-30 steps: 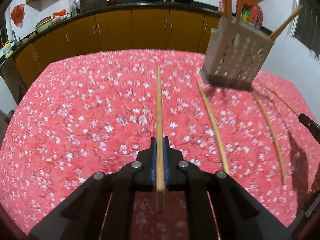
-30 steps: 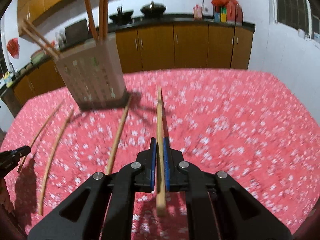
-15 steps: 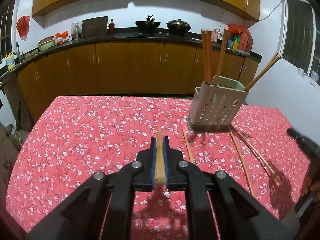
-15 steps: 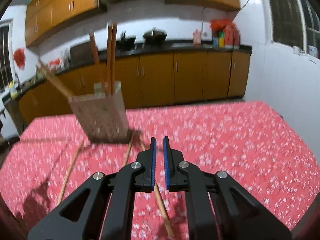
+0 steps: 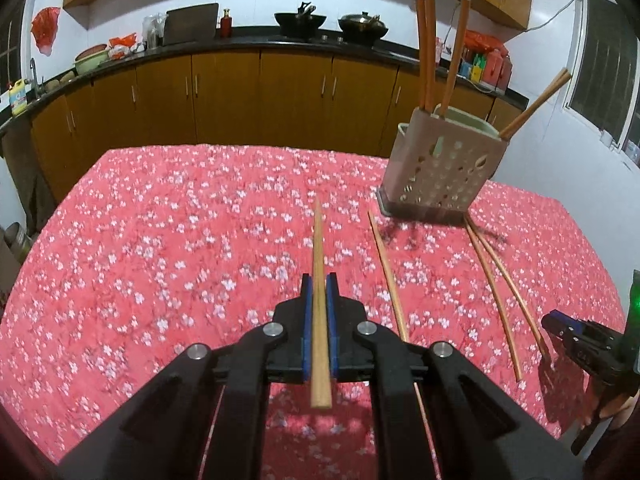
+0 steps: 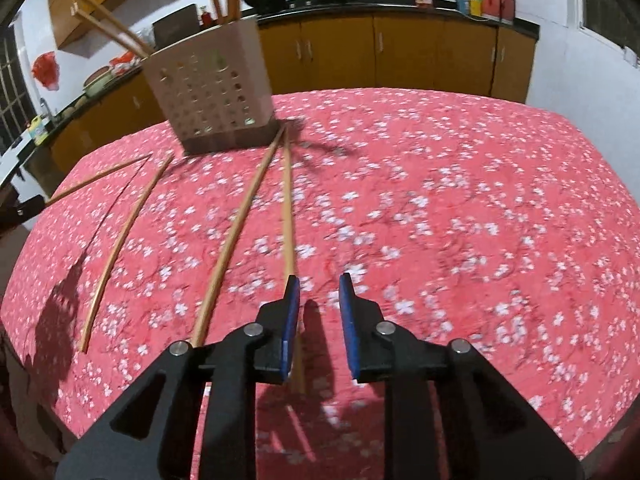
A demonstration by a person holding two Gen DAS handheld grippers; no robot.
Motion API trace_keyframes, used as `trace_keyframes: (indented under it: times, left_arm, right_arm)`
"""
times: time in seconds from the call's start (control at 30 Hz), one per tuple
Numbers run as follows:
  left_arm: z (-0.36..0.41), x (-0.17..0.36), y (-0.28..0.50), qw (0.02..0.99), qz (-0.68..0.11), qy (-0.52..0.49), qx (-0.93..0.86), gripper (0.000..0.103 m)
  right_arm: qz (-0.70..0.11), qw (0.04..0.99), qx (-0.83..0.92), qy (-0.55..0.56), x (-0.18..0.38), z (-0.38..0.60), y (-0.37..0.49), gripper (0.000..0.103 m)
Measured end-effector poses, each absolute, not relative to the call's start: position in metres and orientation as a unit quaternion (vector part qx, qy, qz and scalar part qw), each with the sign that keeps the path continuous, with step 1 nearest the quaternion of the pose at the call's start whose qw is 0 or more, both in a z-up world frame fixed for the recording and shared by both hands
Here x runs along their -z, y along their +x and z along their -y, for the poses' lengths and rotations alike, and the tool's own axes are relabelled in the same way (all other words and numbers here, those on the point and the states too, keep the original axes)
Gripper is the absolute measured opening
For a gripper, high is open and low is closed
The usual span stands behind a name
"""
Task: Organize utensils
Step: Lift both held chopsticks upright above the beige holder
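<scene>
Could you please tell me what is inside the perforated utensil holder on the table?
The utensil holder has five chopsticks standing in it: three near upright, two leaning out toward the window. Their lower ends are hidden behind its wall, so anything shorter inside cannot be seen.

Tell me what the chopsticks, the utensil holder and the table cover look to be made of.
Chopsticks: likely bamboo or wood, tan, matte, with faint grain. Utensil holder: probably plastic, pale beige, smooth, with moulded round holes. Table cover: seems a printed cloth, red with white blossoms, matte; it could also be vinyl.
</scene>
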State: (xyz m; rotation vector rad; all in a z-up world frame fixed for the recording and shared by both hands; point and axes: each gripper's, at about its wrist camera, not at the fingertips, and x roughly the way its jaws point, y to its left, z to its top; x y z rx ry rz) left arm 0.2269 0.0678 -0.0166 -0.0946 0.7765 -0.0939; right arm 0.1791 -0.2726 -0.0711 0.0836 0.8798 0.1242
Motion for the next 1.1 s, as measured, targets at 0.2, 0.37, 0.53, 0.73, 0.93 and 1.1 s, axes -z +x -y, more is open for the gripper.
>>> trace_keyframes:
  times: [0.2, 0.37, 0.53, 0.73, 0.93, 1.1]
  left_arm:
    - [-0.07, 0.021, 0.225, 0.921, -0.384, -0.049, 0.046, 0.008]
    - [-0.07, 0.02, 0.226, 0.922, -0.381, -0.052, 0.046, 0.008]
    - [-0.073, 0.008, 0.223, 0.929, -0.364, -0.052, 0.044, 0.008]
    - [-0.074, -0.013, 0.22, 0.939, -0.337, -0.054, 0.043, 0.008]
    - [-0.073, -0.04, 0.212, 0.953, -0.293, -0.058, 0.048, 0.008]
    - [-0.073, -0.068, 0.204, 0.964, -0.25, -0.063, 0.059, 0.008]
  right_arm:
    - [-0.437, 0.897, -0.067, 0.007, 0.081, 0.258, 0.179, 0.021]
    - [-0.431, 0.901, -0.053, -0.013, 0.079, 0.257, 0.178, 0.008]
    - [-0.396, 0.917, -0.049, 0.008, 0.054, 0.27, 0.175, 0.008]
    - [-0.333, 0.942, -0.04, 0.016, 0.01, 0.282, 0.17, 0.008]
    - [-0.259, 0.965, -0.025, 0.037, -0.03, 0.292, 0.165, 0.008]
    - [-0.219, 0.975, -0.011, 0.047, -0.051, 0.296, 0.165, 0.008]
